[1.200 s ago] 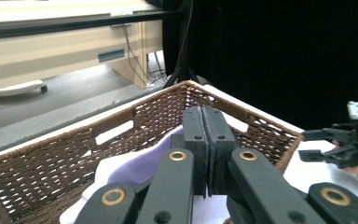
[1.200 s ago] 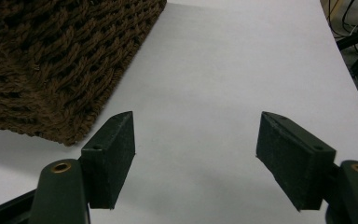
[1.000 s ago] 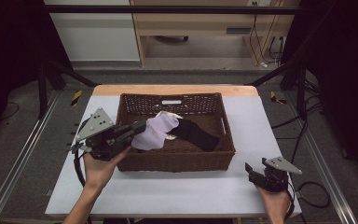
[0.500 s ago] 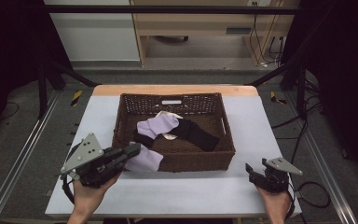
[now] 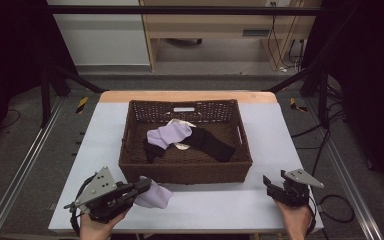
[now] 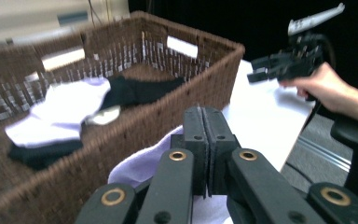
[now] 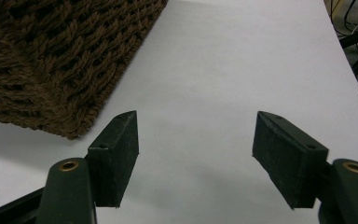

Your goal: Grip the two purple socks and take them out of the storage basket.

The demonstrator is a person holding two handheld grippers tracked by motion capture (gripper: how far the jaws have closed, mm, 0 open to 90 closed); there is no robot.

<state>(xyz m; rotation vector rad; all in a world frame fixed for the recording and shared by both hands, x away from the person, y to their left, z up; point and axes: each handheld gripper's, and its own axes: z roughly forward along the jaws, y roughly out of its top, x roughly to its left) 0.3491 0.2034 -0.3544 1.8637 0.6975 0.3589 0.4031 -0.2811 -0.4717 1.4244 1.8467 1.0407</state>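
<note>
We see the left hand-held gripper (image 5: 142,186) pinching a soft, crumpled lavender sock (image 5: 153,194) near the wicker basket (image 5: 185,171); the right hand-held gripper (image 5: 274,183) is spread.

Left black two-jaw gripper (image 5: 142,185) (image 6: 207,154): matte black linkage arms with brass-ringed pivot holes, flat rectangular jaw blocks, and a grey three-cornered plate (image 5: 96,184) with small holes on top; a black cable loops from its rear. Right black two-jaw gripper (image 5: 275,181) (image 7: 196,156): same build, with wedge-shaped black pads (image 7: 286,156), brass-ringed pivots and a matching grey plate (image 5: 303,177). Bare forearms, no sleeves visible.
</note>
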